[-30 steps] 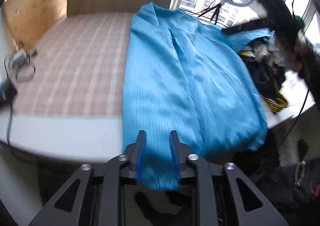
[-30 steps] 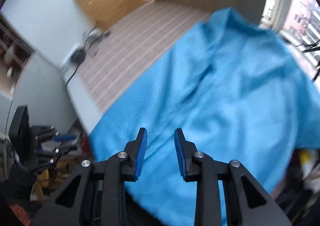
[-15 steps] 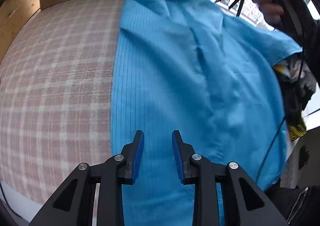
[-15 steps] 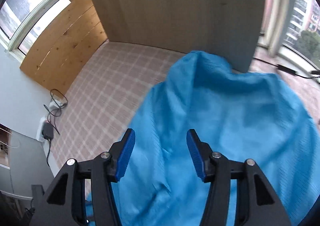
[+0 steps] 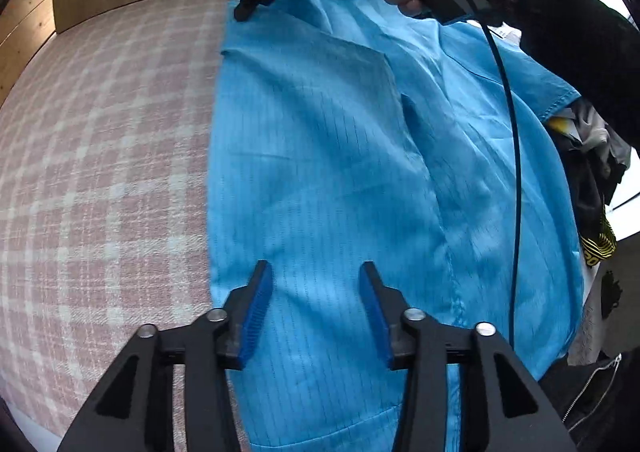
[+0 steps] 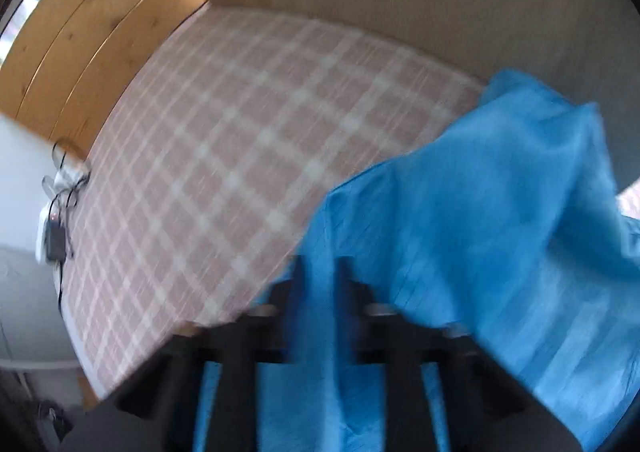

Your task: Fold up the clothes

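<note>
The bright blue, finely striped woven garment point(image 5: 340, 171) lies spread on the pink-and-white checked bed point(image 5: 100, 171), its long axis running away from the left hand-held gripper point(image 5: 316, 308) toward the far wall. That left hand-held gripper hovers over the near hem, its blue pads spread, the jaws having just been opening, with cloth beneath but not pinched. The right hand-held gripper point(image 6: 320, 284) is at the far end, its jaws having just closed, pinching a fold of the blue cloth.
</note>
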Available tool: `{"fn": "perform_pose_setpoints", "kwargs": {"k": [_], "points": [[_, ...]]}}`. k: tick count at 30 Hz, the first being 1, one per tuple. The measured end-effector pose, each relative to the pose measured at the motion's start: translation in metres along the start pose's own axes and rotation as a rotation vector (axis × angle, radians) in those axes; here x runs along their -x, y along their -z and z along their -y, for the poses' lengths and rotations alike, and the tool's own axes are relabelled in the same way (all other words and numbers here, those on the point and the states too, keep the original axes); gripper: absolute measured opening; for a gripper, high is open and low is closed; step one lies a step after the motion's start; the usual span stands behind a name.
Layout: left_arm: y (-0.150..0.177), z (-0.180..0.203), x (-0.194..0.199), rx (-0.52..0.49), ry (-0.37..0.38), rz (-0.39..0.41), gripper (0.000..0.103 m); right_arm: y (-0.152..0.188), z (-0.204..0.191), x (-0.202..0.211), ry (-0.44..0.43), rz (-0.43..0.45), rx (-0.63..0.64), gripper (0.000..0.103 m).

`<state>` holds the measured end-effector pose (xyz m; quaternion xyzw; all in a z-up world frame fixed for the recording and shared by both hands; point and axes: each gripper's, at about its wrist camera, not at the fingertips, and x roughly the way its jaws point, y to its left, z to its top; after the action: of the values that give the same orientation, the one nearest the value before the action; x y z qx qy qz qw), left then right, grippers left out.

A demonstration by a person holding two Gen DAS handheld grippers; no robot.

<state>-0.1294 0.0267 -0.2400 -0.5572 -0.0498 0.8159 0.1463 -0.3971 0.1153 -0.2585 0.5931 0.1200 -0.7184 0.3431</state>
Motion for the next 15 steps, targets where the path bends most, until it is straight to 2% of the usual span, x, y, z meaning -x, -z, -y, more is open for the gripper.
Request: {"fn": "perform_pose_setpoints", "kwargs": {"k": [2, 8, 12, 14, 15], "points": [[0.0, 0.0, 0.002, -0.014, 0.005, 0.008, 0.048, -0.002, -0.001, 0.004, 0.016, 0.026, 0.035, 0.005], [0.0, -0.002, 0.004, -0.02, 0.036, 0.011, 0.053, -0.009, 0.022, 0.013, 0.149, 0.073, -0.057, 0.006], [0.001, 0.0, 0.004, -0.047, 0.04, 0.009, 0.058, 0.005, 0.026, 0.064, 0.036, 0.197, -0.111, 0.006], [0.001, 0.003, 0.003, -0.056, 0.041, 0.012, 0.062, 0.018, 0.025, 0.094, 0.027, 0.257, -0.124, 0.006], [0.001, 0.004, 0.003, -0.06, 0.042, 0.013, 0.064, 0.027, 0.026, 0.109, -0.005, 0.282, -0.138, 0.006]]}}
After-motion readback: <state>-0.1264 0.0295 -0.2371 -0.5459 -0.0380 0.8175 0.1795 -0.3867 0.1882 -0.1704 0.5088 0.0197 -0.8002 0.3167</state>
